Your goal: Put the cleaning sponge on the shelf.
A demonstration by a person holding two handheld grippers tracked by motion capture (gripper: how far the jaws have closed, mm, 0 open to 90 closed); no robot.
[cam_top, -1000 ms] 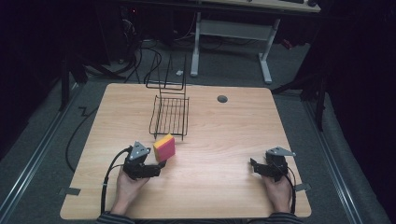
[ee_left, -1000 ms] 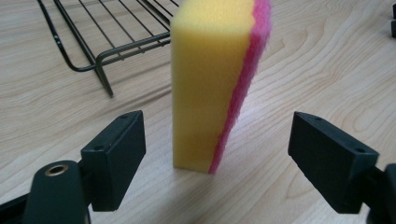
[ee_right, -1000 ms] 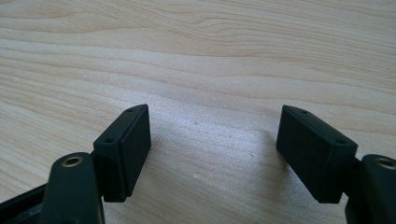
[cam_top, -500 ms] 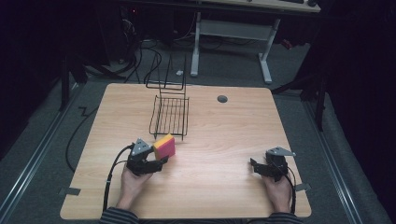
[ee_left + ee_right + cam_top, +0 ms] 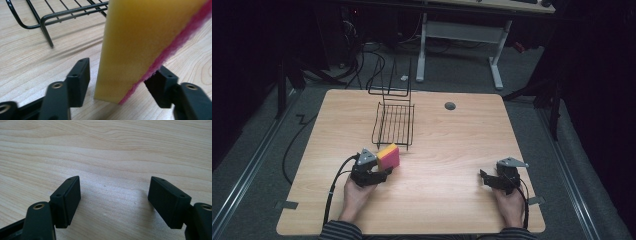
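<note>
No writing could be read anywhere. One yellow-and-pink sponge (image 5: 140, 45) stood on edge on the worktop (image 5: 452, 145), at 5 o'clock from the single wire rack (image 5: 394, 122). The left gripper (image 5: 122, 80) had been closing around it, its left jaw apart from it. The right gripper (image 5: 115, 202) gaped, empty.

Sponge (image 5: 388, 156), yellow/pink, set between left gripper (image 5: 379, 167) jaws, just closing; wire rack (image 5: 394, 122) adj.; right gripper (image 5: 486, 179) held apart.

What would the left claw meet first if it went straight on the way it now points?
The yellow-and-pink sponge, already between its jaws, which have just been closing. Behind it probably comes the wire rack, though depth is unclear.
</note>
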